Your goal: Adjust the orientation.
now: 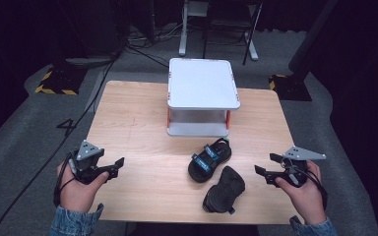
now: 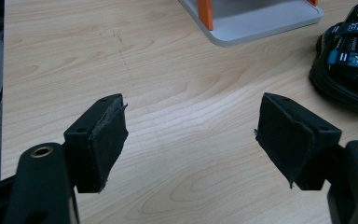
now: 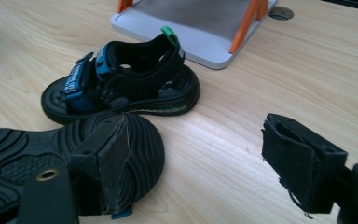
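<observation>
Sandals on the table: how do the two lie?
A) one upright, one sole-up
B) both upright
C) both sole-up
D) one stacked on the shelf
A: the upright sandal shows its blue straps, while the overturned sandal nearer the person shows its ribbed tread; both rest on the table.

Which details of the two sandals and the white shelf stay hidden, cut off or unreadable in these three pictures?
- Overturned sandal: straps hidden beneath its sole in the high view; cut off by the left edge in the right gripper view.
- Upright sandal: strap lettering too small to read in the right gripper view; cut off at the right edge in the left gripper view.
- White shelf: lower tier largely hidden under its top in the high view.
</observation>
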Demonstrator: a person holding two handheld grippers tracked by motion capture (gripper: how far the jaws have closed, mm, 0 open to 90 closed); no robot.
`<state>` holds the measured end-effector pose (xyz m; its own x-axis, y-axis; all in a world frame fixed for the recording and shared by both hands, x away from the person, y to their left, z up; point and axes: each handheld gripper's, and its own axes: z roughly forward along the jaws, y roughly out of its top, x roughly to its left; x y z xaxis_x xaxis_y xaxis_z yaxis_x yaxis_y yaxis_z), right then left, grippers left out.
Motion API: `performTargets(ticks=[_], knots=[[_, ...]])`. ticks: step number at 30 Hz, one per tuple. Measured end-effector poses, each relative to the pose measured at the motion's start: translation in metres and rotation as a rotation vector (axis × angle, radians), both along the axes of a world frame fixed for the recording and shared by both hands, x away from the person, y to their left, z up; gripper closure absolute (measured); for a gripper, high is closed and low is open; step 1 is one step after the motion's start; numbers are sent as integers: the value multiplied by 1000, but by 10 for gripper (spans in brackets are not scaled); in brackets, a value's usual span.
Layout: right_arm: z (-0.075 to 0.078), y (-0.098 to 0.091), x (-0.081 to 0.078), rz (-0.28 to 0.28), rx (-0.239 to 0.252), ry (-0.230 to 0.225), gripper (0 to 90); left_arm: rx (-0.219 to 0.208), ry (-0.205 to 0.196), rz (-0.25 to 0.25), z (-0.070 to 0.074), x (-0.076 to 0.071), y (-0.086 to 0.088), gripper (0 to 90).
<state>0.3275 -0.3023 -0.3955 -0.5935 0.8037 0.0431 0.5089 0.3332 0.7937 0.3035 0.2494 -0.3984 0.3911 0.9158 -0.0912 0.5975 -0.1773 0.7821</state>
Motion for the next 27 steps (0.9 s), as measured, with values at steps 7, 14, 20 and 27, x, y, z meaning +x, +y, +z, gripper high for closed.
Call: performTargets(ticks=[7, 14, 20, 27], knots=[[2, 10, -8, 57, -5, 21, 216, 4, 8, -21, -2, 3, -5, 245], [1, 36, -21, 166, -11, 40, 191, 2, 7, -33, -1, 7, -8, 245], [-5, 77, -43, 324, -11, 74, 177, -2, 21, -49, -4, 13, -13, 245], [-12, 107, -63, 434, -25, 85, 177, -5, 22, -60, -5, 16, -15, 245]])
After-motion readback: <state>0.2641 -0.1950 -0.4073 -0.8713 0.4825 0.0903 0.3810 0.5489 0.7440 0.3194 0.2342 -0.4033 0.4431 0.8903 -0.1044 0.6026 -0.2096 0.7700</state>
